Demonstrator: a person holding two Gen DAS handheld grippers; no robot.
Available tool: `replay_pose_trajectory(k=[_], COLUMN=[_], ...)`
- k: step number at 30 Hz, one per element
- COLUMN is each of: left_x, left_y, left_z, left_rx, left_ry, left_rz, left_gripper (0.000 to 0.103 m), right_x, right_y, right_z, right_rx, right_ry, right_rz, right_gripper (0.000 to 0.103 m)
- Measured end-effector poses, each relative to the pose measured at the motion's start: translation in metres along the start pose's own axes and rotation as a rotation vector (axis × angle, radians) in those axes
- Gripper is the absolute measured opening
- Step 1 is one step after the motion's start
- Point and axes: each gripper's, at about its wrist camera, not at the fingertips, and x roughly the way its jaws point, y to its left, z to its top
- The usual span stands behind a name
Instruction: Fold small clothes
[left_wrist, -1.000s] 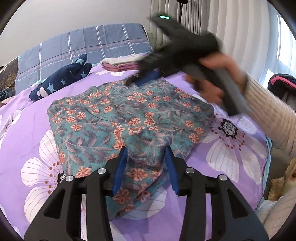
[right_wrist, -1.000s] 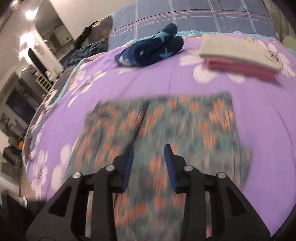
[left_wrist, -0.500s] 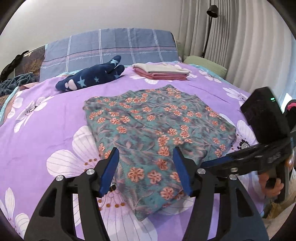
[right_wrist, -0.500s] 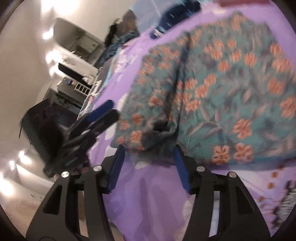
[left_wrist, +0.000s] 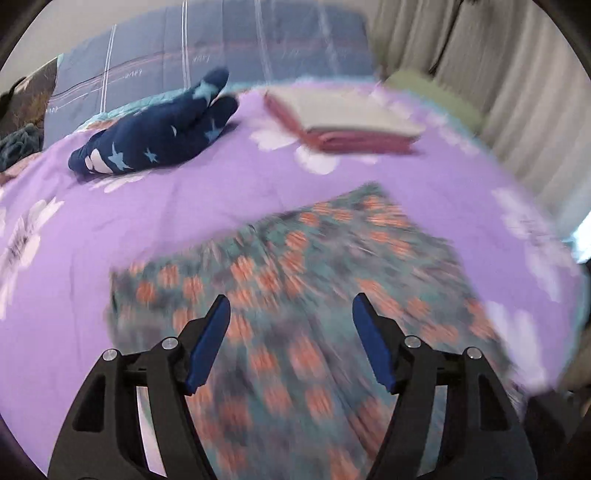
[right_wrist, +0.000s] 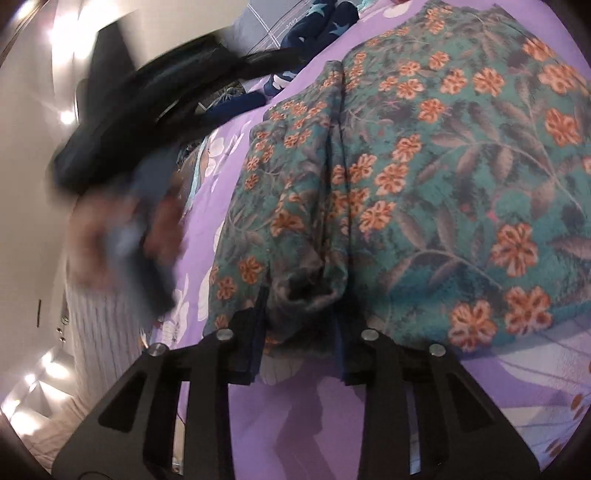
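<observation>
Step in hand: pinching the near edge of the floral garment (right_wrist: 424, 177) to start the next fold. The garment, teal with orange flowers, lies flat on the purple floral bedspread (left_wrist: 166, 195) and is already doubled lengthwise, with a fold seam running away from the right wrist camera.

Right gripper (right_wrist: 301, 328): jaws closing, with a bunched hem of the garment between the blue pads. The pads look to be bearing on the cloth, so this reads as a grip.

Left gripper (left_wrist: 291, 339): jaws opening and wide apart above the garment, with nothing between them. Its view is blurred by motion.

Relative to the garment, a navy star-print item (left_wrist: 155, 129) lies beyond its far-left corner, and a folded stack of pink and cream clothes (left_wrist: 343, 118) lies beyond its far-right edge.

Next move, as a judgement: the left gripper must settle on a second point of the same near edge, so both tools can carry it over to the far edge evenly.

Change from half a second ago: the right jaws stood open short of the hem and now close on it. The left gripper has swung across the garment and widened.
</observation>
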Motion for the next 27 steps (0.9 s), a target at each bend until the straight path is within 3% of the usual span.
replay_pose_trajectory(k=[2,4,6,7,8,9,11,14,16,18,23,27], left_x=[0.034,0.053,0.065,0.067,0.066,0.063,0.059,0.046,0.033,0.017,-0.022,-0.028], left_y=[-0.006,-0.009,-0.008,-0.005,-0.002,0.001,0.007,0.019,0.023,0.022,0.0,-0.027], left_z=[0.018,0.023,0.024,0.024,0.024,0.025,0.025,0.028,0.031,0.036,0.056,0.076], left_rx=[0.026,0.042,0.045,0.034,0.024,0.013,-0.005,-0.05,-0.076,-0.089,-0.052,-0.017], left_ry=[0.057,0.101,0.13,0.134,0.129,0.122,0.116,0.083,0.048,0.005,-0.108,-0.143], left_rz=[0.114,0.158,0.194,0.191,0.189,0.188,0.168,0.105,0.062,0.026,-0.04,-0.092], left_gripper=[0.069,0.068,0.044,0.041,0.032,0.016,0.005,0.003,0.003,0.003,0.003,0.003], right_x=[-0.001,-0.001,-0.003,-0.003,-0.004,-0.004,-0.007,-0.012,-0.016,-0.022,-0.063,-0.101], right_y=[-0.003,-0.004,-0.004,-0.005,-0.005,-0.006,-0.01,-0.019,-0.026,-0.025,-0.005,-0.002], right_z=[0.0,0.001,0.001,0.001,0.002,0.003,0.004,0.0,-0.001,-0.002,-0.006,-0.015], right_rx=[0.01,0.009,0.006,0.007,0.012,0.024,0.048,0.085,0.102,0.088,-0.077,-0.15], right_ry=[-0.002,-0.003,-0.003,-0.004,-0.005,-0.008,-0.019,-0.044,-0.055,-0.078,-0.239,-0.347], right_rz=[0.016,0.022,0.028,0.031,0.037,0.047,0.063,0.071,0.09,0.092,0.039,-0.041], right_gripper=[0.03,0.03,0.03,0.03,0.03,0.03,0.027,0.013,0.011,0.009,0.008,0.008])
